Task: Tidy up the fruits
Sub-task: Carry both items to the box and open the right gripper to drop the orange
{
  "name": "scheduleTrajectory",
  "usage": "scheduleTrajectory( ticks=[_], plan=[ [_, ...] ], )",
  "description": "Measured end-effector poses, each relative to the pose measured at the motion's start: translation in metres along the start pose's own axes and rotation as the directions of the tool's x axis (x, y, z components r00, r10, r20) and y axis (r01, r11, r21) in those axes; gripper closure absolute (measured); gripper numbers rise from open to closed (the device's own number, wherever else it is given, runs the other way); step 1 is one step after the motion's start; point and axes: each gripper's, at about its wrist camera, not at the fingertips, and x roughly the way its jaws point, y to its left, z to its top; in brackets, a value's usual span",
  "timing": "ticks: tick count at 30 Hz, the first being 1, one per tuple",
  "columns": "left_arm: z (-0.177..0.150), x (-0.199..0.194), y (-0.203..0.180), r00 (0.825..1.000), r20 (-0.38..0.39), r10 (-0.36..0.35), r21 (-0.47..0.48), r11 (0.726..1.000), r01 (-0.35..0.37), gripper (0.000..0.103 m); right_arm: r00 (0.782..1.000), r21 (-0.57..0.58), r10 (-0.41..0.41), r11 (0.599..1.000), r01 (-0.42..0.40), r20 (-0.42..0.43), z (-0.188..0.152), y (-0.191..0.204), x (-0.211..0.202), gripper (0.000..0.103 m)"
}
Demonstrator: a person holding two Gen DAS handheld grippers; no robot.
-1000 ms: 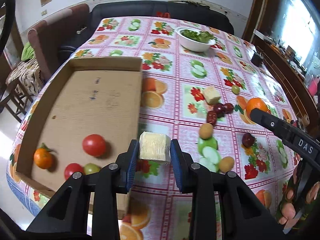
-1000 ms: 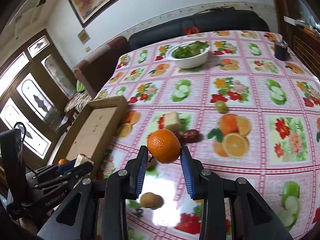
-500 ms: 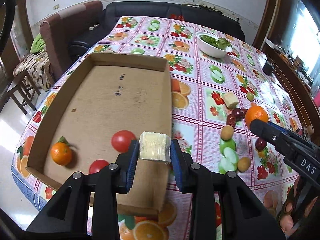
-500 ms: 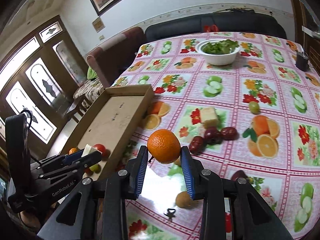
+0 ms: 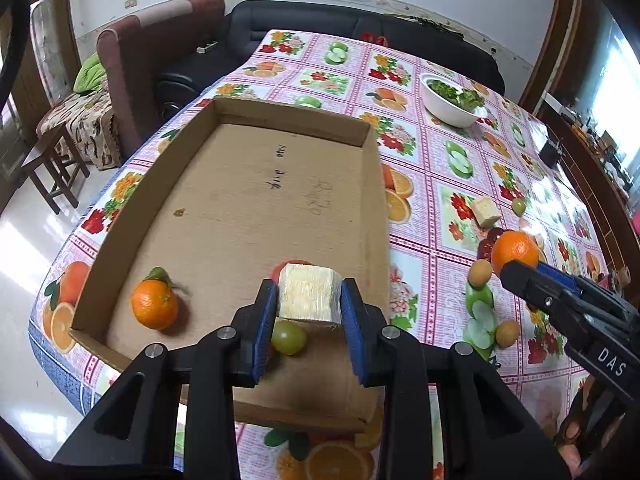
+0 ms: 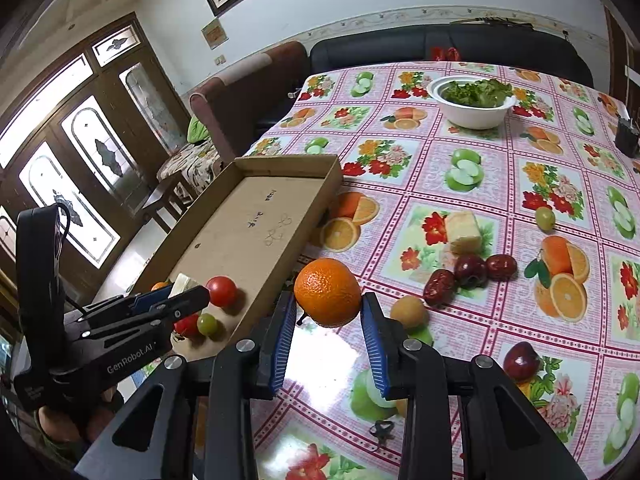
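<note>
My left gripper (image 5: 308, 300) is shut on a pale yellow fruit block (image 5: 309, 297) and hangs over the near end of the cardboard tray (image 5: 256, 200). Under it lie a green grape (image 5: 289, 337), a partly hidden tomato (image 5: 294, 264) and a small orange with a leaf (image 5: 154, 309). My right gripper (image 6: 328, 300) is shut on a big orange (image 6: 327, 291) above the tablecloth, just right of the tray's right wall (image 6: 288, 256). The left gripper (image 6: 188, 292) shows at the left in the right wrist view.
On the tablecloth (image 6: 500, 184) lie a second pale block (image 6: 463, 231), three dark red dates (image 6: 470, 271), small tan fruits (image 6: 409, 311), a green grape (image 6: 545, 218) and a dark plum (image 6: 520, 360). A white bowl of greens (image 6: 472, 100) stands far back. Sofas border the table.
Both grippers have moved left with their loads. The left one went from the tablecloth beside the tray to over the tray's near end; the right one has drawn close to the tray's right wall.
</note>
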Motion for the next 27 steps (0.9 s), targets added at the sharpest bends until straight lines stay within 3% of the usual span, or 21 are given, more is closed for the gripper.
scheduleTrajectory(
  ticks=[12, 16, 27],
  plan=[
    [0.021, 0.011, 0.065, 0.997, 0.007, 0.071, -0.124, 0.99, -0.07, 0.073, 0.996, -0.068, 0.072, 0.995, -0.075, -0.047, 0.009, 0.044, 0.034, 0.069],
    [0.031, 0.031, 0.082, 0.994, -0.032, 0.1, -0.159, 0.982, -0.104, 0.073, 0.993, -0.096, 0.096, 0.99, -0.103, -0.07, 0.017, 0.066, 0.059, 0.07],
    [0.032, 0.065, 0.08, 0.986, -0.096, 0.139, -0.133, 0.98, -0.151, 0.073, 0.985, -0.155, 0.064, 0.984, -0.089, -0.16, 0.036, 0.1, 0.132, 0.07]
  ],
)
